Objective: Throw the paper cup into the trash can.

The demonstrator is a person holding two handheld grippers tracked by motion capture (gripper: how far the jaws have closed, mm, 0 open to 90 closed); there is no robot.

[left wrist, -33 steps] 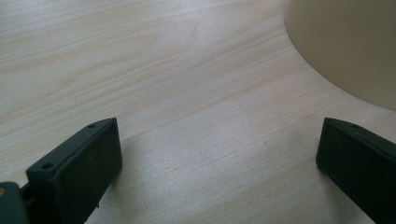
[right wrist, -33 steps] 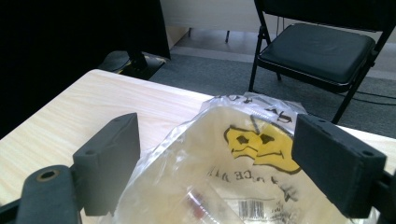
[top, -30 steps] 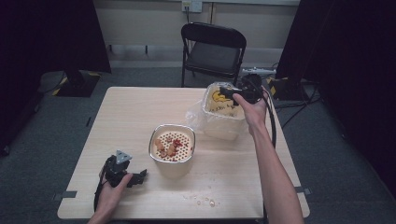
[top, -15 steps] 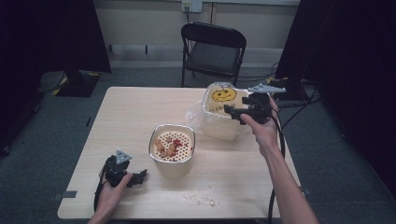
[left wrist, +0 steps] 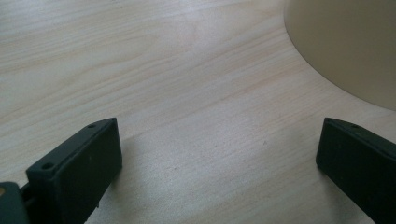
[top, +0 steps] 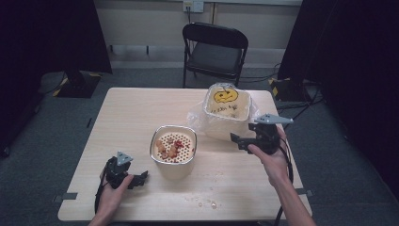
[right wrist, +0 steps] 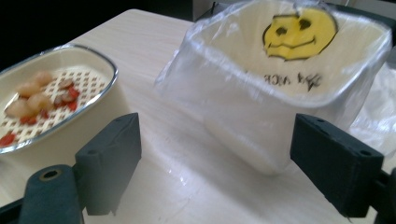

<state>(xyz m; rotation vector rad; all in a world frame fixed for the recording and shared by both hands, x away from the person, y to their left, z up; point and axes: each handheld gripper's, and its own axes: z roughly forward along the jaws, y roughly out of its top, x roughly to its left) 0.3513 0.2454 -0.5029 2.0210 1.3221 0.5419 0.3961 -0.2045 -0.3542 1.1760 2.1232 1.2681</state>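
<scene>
While right gripper [top: 238, 139] hovers released, jaws wide, just beside bag-lined bin [top: 227, 109] with smiley face at table's [top: 131, 113] far right, left gripper [top: 139, 179] rests open on tabletop near strainer bowl [top: 173, 147] of food scraps.

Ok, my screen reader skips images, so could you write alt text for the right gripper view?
The open right gripper points across a wooden table at a bin lined with a clear plastic bag that bears a yellow smiley face. To its left stands a cream strainer bowl holding bits of red and pale food.
</scene>
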